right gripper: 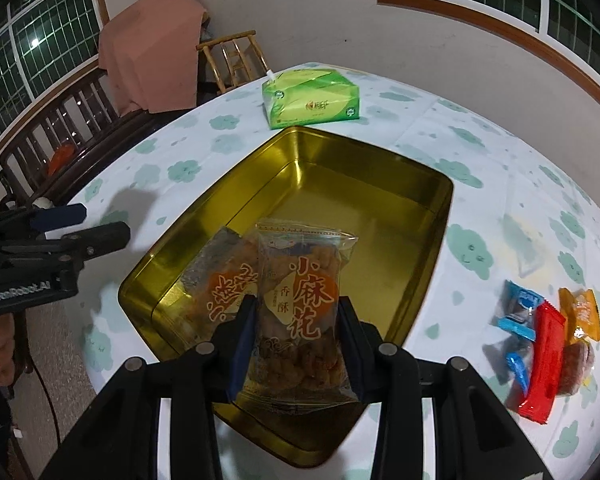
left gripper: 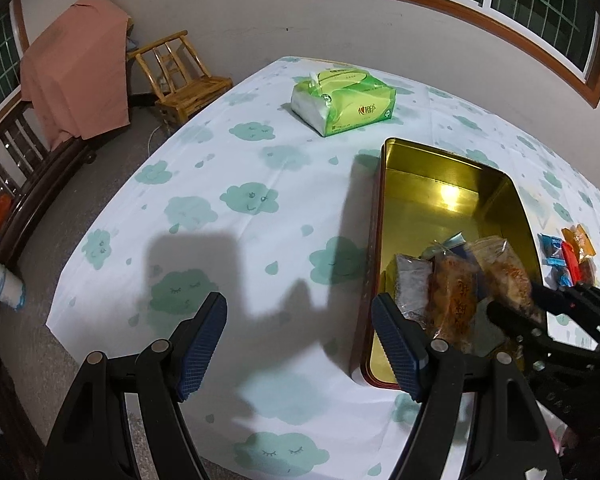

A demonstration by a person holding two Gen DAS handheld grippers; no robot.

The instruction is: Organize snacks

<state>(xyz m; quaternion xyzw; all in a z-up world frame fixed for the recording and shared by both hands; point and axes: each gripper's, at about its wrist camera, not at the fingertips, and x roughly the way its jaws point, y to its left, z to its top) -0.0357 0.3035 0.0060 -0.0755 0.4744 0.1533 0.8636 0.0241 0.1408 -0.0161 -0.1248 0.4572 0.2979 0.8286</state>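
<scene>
1. Two grippers work over a cloud-print tablecloth (left gripper: 260,184). The right gripper (right gripper: 298,344) pinches a clear snack packet (right gripper: 304,304) above the near end of a gold tin (right gripper: 380,184); its lower edge hides behind the fingers.
2. The packet's orange Chinese lettering reads 小麻花. A second packet (right gripper: 220,280) lies in the tin, partly covered.
3. The left gripper (left gripper: 300,344) hangs spread and empty beside the tin, marked "GenRobot.AI".
4. Loose snacks (right gripper: 548,344) lie on the cloth right of the tin, labels unreadable. A green tissue pack (right gripper: 310,100) sits beyond.

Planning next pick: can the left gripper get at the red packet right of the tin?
Probably not directly: left gripper is open, but the gold tin and loaded right gripper lie between it and the red packet.
</scene>
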